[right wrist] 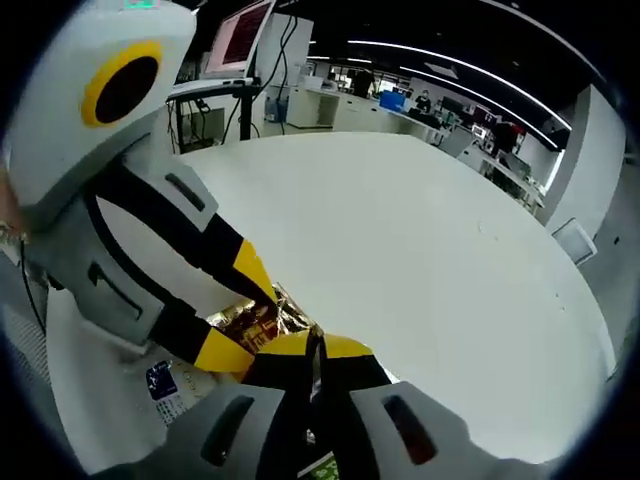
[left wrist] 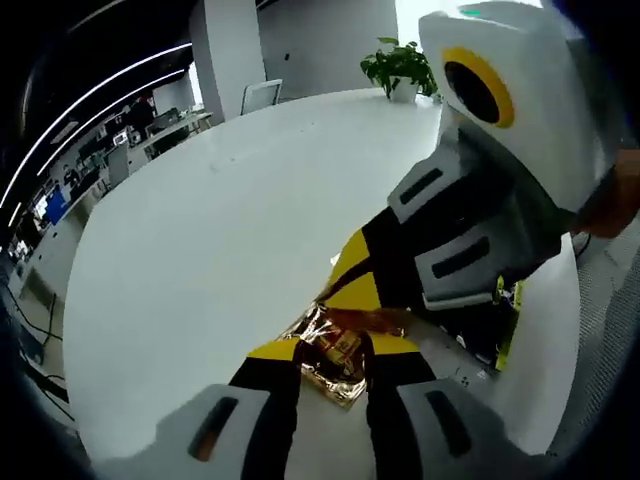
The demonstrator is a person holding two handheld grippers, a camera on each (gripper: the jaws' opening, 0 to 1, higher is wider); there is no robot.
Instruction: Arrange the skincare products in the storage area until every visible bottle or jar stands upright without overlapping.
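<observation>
A crinkled gold foil packet [left wrist: 335, 358] with an amber-brown label lies on the white table [left wrist: 220, 230]. My left gripper [left wrist: 335, 348] has its yellow-tipped jaws on either side of the packet and holds it. My right gripper [left wrist: 350, 290] comes in from the right, with its tips meeting at the packet's upper edge. In the right gripper view the gold packet [right wrist: 250, 320] sits between the left gripper's [right wrist: 235, 312] yellow tips. The right gripper [right wrist: 315, 350] has its own jaws pressed together against the foil's near edge.
A small blue-labelled sachet [right wrist: 160, 382] lies under the left gripper, and a green-printed pack [left wrist: 510, 320] sits by the table's edge. A potted plant [left wrist: 398, 68] and a chair [left wrist: 262, 95] stand at the far rim. Office desks and a monitor [right wrist: 240, 40] lie beyond.
</observation>
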